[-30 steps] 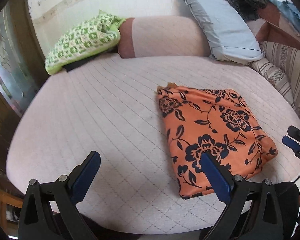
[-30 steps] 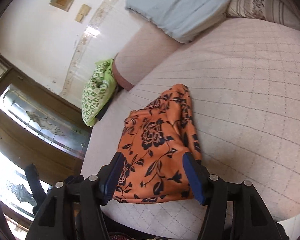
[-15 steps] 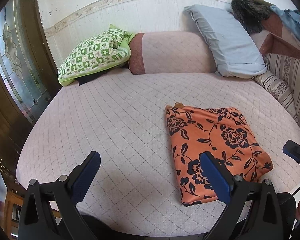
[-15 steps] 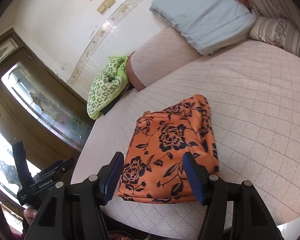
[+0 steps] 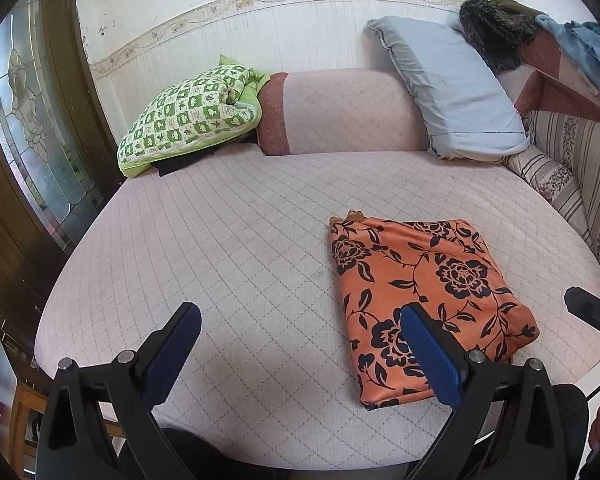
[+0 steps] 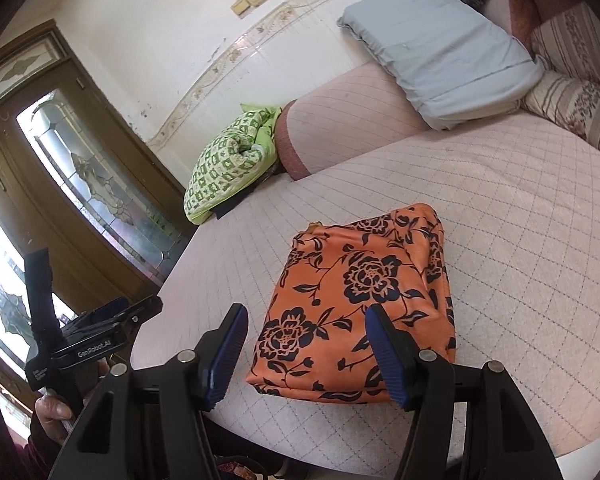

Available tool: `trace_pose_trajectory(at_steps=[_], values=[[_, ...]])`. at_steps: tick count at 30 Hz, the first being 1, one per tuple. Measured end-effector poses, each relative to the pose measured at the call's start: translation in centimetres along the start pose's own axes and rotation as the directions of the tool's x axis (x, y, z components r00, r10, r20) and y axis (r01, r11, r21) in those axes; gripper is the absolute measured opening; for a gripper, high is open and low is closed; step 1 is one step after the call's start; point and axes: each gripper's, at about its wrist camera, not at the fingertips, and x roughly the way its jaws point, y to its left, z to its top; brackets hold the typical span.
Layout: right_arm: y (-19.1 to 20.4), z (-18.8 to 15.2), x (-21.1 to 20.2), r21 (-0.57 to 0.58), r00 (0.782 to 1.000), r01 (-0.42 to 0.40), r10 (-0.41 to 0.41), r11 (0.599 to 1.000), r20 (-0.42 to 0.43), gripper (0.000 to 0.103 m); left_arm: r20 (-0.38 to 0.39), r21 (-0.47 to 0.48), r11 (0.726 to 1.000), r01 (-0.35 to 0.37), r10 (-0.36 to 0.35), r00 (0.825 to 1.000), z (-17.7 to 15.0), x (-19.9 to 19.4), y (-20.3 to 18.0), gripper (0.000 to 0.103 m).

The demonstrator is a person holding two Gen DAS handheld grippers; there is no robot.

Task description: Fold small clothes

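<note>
Both grippers risen since earlier frame; folded orange floral garment [image 6: 364,304] now farther below. Left gripper [image 5: 300,344], right gripper [image 6: 306,350]: jaws spread, empty. Garment flat on bed [image 5: 228,240]; near edge hidden behind jaws.

Smooth, perhaps satiny orange floral cloth [image 5: 420,280] on matt quilted mattress cover [image 5: 220,240]

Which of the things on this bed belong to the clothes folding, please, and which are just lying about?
Part of the job:
orange floral garment, folded flat
left gripper, open
right gripper, open

Just lying about:
green checked quilt
blue-grey pillow
striped cushion
dark furry item
blue cloth
</note>
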Motion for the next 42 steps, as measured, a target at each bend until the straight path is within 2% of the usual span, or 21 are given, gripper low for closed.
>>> trace_pose_trajectory(at_steps=[20, 32, 42], values=[[1.0, -0.1, 0.2, -0.044, 1.0, -0.022, 0.022, 0.999, -0.007, 0.065, -0.046, 0.016, 1.0, -0.001, 0.002, 0.999, -0.4, 1.4, -0.7, 0.1], [-1.4, -0.5, 1.8, 0.005, 0.999, 0.0, 0.001, 1.0, -0.043, 0.065, -0.107, 0.029, 1.0, 0.0, 0.003, 0.994, -1.0, 4.2, -1.5, 0.1], [-5.7, 0.0, 4.0, 0.092, 0.996, 0.042, -0.035, 0.995, -0.084, 0.065, -0.214, 0.038, 0.999, 0.019, -0.01, 0.977, -1.7, 9.6, -2.9, 0.1]])
